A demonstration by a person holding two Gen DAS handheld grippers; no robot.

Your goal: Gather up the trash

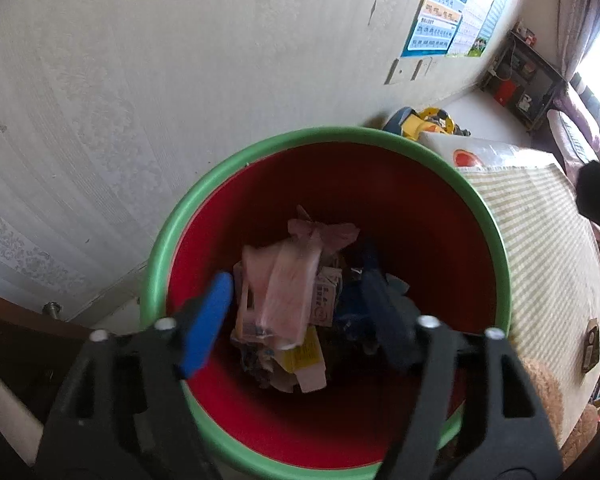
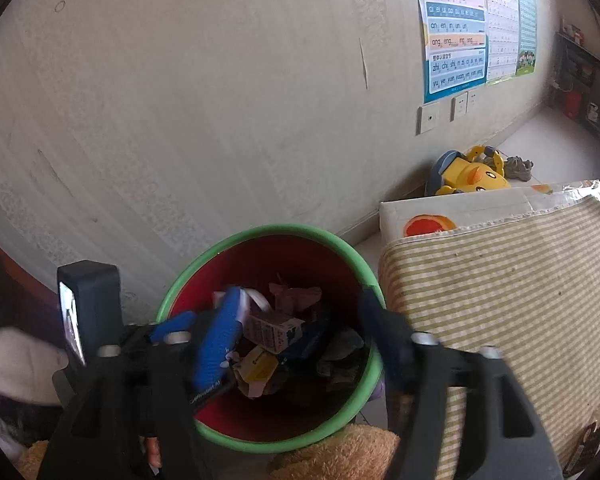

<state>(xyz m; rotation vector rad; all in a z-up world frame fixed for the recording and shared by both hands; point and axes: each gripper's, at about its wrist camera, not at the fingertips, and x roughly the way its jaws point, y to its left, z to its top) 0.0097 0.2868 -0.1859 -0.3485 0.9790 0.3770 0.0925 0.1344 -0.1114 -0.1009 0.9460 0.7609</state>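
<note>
A trash bin with a green rim [image 1: 300, 138] and red inside stands by the wall, holding cartons, wrappers and dark scraps. My left gripper [image 1: 296, 316] hangs over its mouth, open, blue fingers [image 1: 208, 320] wide apart. A pink wrapper [image 1: 288, 280] shows blurred between them, touching neither pad. In the right wrist view the same bin [image 2: 268, 232] sits below my right gripper [image 2: 300, 340], also open. A small printed carton [image 2: 276, 330] lies between its fingers over the trash heap, clear of the right pad. The left gripper's black body [image 2: 88, 308] is at the bin's left edge.
A white box with an orange print [image 2: 428, 220] under a striped cloth [image 2: 500, 288] stands right of the bin. A yellow duck toy [image 2: 472, 178] lies behind it by the wall. A brown plush toy [image 2: 340, 456] presses against the bin's near side. Posters hang on the wall.
</note>
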